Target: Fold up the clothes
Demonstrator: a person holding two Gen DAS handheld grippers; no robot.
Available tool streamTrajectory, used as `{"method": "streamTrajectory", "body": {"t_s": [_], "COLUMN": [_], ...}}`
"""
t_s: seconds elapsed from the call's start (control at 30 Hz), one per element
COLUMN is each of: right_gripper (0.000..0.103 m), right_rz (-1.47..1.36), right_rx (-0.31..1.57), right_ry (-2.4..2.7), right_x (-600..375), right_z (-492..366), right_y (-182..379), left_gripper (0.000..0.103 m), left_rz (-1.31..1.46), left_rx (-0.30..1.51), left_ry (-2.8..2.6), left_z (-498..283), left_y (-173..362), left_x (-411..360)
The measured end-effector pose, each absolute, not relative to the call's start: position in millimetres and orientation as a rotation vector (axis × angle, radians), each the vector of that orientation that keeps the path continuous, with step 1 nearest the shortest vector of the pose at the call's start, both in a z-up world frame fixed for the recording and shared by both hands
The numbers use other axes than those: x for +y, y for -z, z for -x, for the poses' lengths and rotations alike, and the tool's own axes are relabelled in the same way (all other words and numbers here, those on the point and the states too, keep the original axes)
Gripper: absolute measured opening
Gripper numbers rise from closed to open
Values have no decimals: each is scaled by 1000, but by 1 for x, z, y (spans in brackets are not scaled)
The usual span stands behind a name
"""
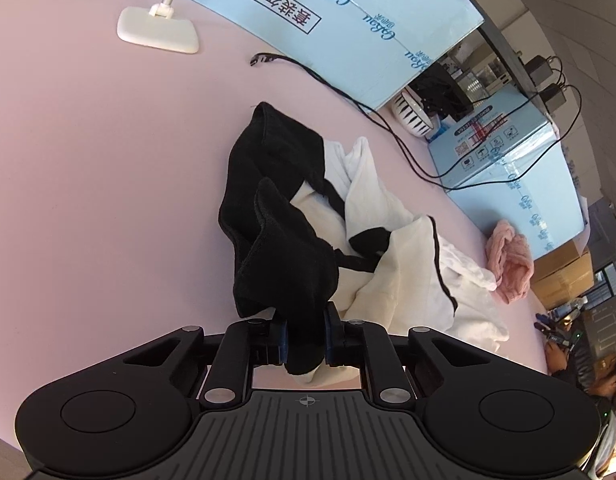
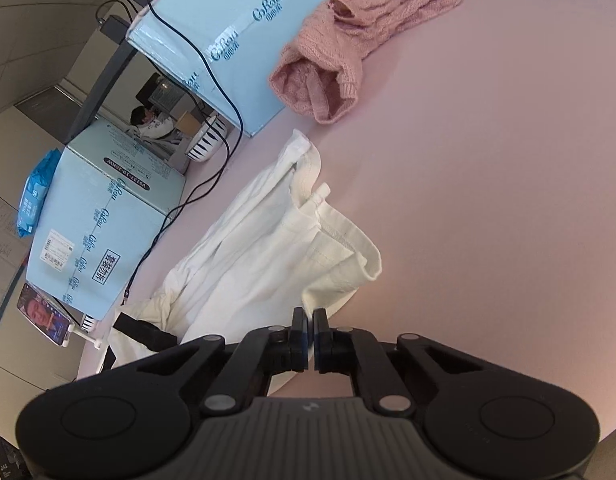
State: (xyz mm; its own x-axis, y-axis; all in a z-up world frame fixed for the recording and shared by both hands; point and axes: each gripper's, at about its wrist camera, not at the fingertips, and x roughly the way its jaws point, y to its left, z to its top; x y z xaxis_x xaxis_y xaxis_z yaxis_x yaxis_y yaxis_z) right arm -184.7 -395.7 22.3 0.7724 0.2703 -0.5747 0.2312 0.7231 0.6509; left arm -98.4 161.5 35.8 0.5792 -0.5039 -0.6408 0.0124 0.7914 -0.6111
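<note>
Two wrist views over one pale pink tabletop (image 1: 88,160), smooth and matte. Light blue printed cartons (image 1: 348,20) line its far edge, with black cables (image 1: 408,152) trailing across the pink surface and over a second carton. Beyond the cartons: grey wall panels, brown boxes, a seated person at another desk, seen small. Left gripper (image 1: 306,338): jaws partly closed, clamped on a bunched black part of the black-and-white garment (image 1: 368,240), with a bit of white cloth hanging below the pinch. That garment lies crumpled mid-table, black section heaped toward the gripper, white body spreading away to the side. Right gripper (image 2: 310,334): jaws nearly together with a thin gap; they sit at the near edge of the white cloth (image 2: 268,248), and whether any fabric is caught between them cannot be told. Pink knitted garment (image 2: 348,40) rests loose against a carton, apart from the white one. Left view alone shows the black portion heaped up, a white phone stand base (image 1: 158,30) and the loose cable plug. Right view alone shows the white hem and stitching close up, a phone with a lit screen (image 2: 44,314), a blue wipes packet (image 2: 36,196) atop a carton, and a striped bowl (image 2: 208,142) between cartons more plainly.
</note>
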Motion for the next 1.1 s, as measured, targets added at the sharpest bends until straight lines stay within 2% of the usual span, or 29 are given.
{"method": "streamTrajectory", "body": {"t_s": [0.37,0.7,0.83,0.9,1.03,1.07,1.1], "right_gripper": [3,3,3,3,3,3,3], "right_rz": [-695,-772,-797,-813,-815,-813,-810], "right_rx": [627,597,644,668,706,714,718], "right_ry": [-58,-70,-63,-52,-26,-21,-19], "right_x": [-387,-393,-395,-396,-399,-399,-399], "right_z": [207,229,225,224,220,219,217], "right_y": [-62,-50,-40,-34,-32,-32,-33], "left_gripper": [15,12,13,22,37,49,64], "left_rz": [509,533,570,593,579,578,578], "left_rx": [935,901,1042,1117,1135,1134,1132], "left_ry": [334,330,355,365,364,380,398], "left_z": [106,118,112,110,111,111,110], "left_y": [-50,-52,-35,-26,-21,-22,-23], "left_x": [161,176,178,179,178,175,171]}}
